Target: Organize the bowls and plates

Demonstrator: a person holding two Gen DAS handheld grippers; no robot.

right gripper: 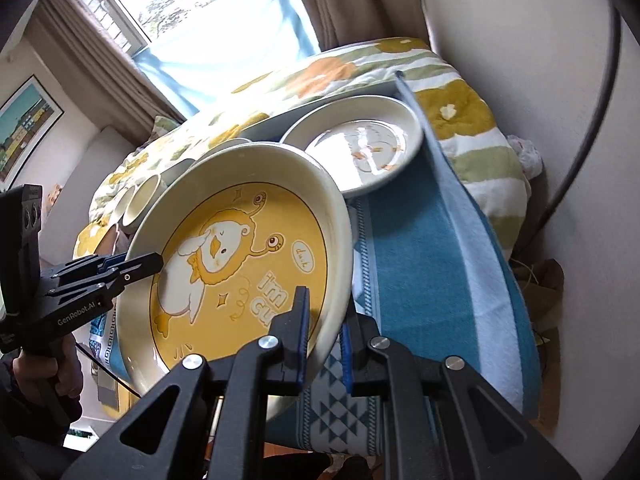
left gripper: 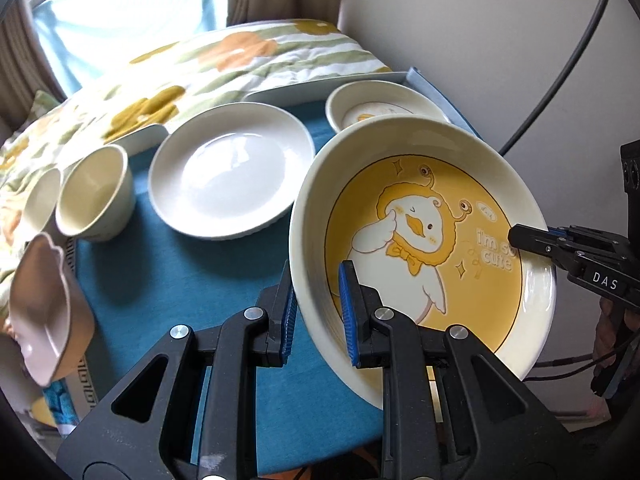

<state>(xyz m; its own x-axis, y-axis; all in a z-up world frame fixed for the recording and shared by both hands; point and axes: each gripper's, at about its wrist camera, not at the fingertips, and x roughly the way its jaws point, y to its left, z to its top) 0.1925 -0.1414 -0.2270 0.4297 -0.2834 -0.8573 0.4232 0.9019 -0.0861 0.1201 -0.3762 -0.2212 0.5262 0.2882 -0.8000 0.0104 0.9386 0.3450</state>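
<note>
**Two grippers, one duck plate in transit**

Two grippers share the duck plate (left gripper: pixel 424 248), carried tilted above the near right part of the blue-clothed table (left gripper: pixel 192 280). Left gripper (left gripper: pixel 316 312): fingers narrow, clamped across the near rim, one pad inside, one outside. Right gripper (right gripper: pixel 324 340): likewise pinching the opposite rim. Both reach in low and roughly level (handles below frame).

Left to right on the table: two cups (left gripper: pixel 96 196) at the left edge, white plate (left gripper: pixel 232 168) mid-table, small duck dish (left gripper: pixel 380 108) at the far right corner.

Step judged: carrying to a stack. Next move calls for levelling, then lowering both sides together.
</note>
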